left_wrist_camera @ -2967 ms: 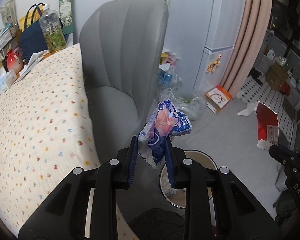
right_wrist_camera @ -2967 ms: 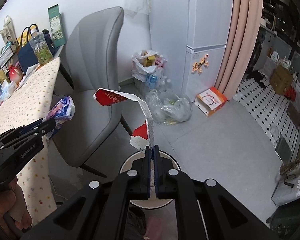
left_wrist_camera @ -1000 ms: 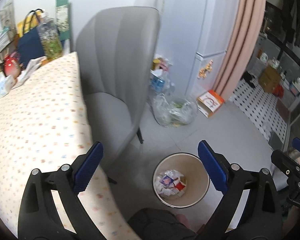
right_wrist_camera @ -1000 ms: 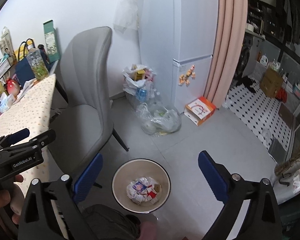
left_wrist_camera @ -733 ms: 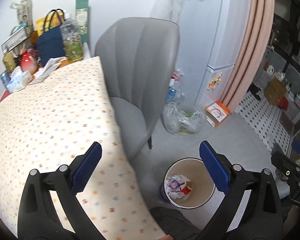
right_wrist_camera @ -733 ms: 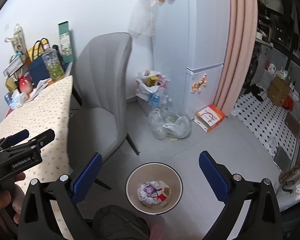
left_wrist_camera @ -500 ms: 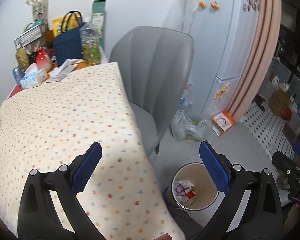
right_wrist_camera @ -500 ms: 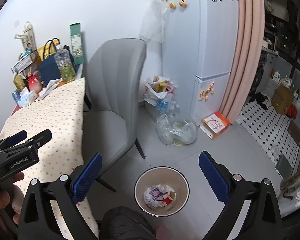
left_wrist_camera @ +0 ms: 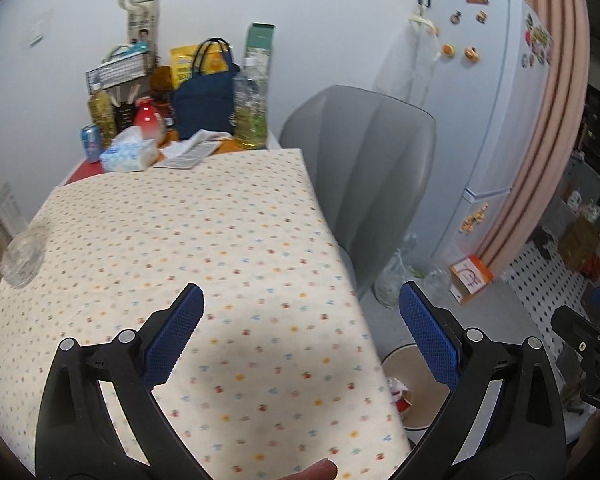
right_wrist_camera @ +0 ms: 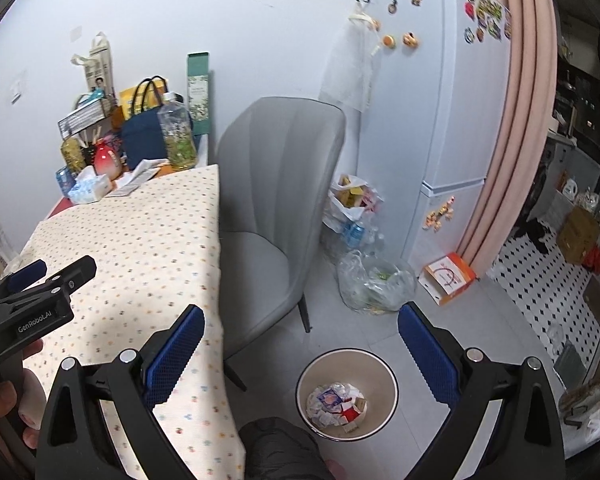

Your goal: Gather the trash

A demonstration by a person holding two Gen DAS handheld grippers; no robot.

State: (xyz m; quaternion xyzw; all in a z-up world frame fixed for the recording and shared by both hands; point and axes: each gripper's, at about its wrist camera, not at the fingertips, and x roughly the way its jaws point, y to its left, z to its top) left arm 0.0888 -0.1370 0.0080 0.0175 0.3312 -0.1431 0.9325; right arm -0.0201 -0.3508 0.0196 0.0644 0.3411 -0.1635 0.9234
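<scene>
Both grippers are empty with jaws spread wide — the left gripper (left_wrist_camera: 302, 328) hangs over the dotted tablecloth (left_wrist_camera: 188, 240), the right gripper (right_wrist_camera: 300, 340) sits above the floor beside the gray chair (right_wrist_camera: 276, 200).

Progress, as a judgement: the drop-off part looks done for now. The waste bin (right_wrist_camera: 388, 376) on the floor holds a small pile of crumpled wrappers and paper scraps (right_wrist_camera: 336, 402) — white, red, blue bits, covering the bottom only, so approx. a shallow layer w/ plenty of room left. From the left view the bin is half hidden by the table edge; only a bit of red-white scrap shows.

What's left: the near and middle cloth shows no loose trash. Far end of the table is cluttered — a tissue pack (left_wrist_camera: 130, 154), a folded paper (left_wrist_camera: 188, 152), a blue can (left_wrist_camera: 92, 142), a navy tote bag (left_wrist_camera: 206, 104), a clear bottle (left_wrist_camera: 250, 108), etc. Can't tell which of these, if any, count as rubbish. A clear glass (left_wrist_camera: 22, 258) stands at the left edge of the cloth.

Other containers: a clear plastic bag (right_wrist_camera: 374, 284) on the floor by the fridge (right_wrist_camera: 420, 100) holds greenish scraps; behind it a white bag (right_wrist_camera: 350, 200) is stuffed w/ packaging, bottles beside it.
</scene>
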